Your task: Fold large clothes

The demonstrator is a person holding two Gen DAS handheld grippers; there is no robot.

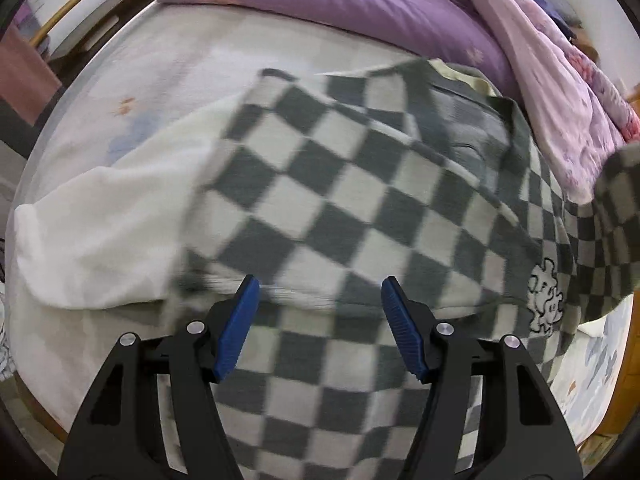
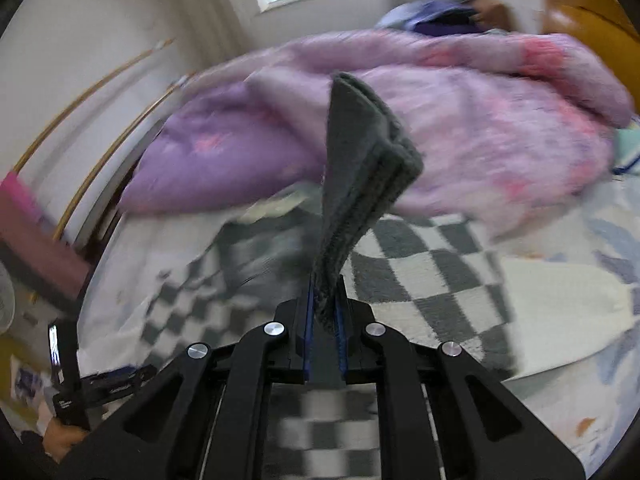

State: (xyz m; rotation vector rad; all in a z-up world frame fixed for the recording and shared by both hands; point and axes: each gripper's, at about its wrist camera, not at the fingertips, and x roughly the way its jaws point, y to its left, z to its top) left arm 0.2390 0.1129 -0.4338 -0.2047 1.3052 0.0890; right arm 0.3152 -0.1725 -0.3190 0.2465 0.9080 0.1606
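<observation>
A grey-and-cream checkered garment (image 1: 340,200) lies spread on the bed, with a small cartoon figure (image 1: 546,300) stitched near its right side. My left gripper (image 1: 320,282) hovers just above it, pointing steeply down, open with nothing between its blue pads. In the right wrist view my right gripper (image 2: 325,284) is shut on a folded grey ribbed edge (image 2: 368,152) of the garment (image 2: 420,264) and holds it up off the bed. That lifted part shows at the right edge (image 1: 620,220) of the left wrist view. Both views are motion-blurred.
White fabric (image 1: 104,232) lies beside the garment on the pale bed sheet (image 1: 140,80). A purple duvet (image 1: 340,4) and a pink quilt (image 2: 480,120) are heaped at the far side. A hand (image 2: 60,440) shows at the lower left. A wooden bed frame (image 2: 592,12) stands at the right.
</observation>
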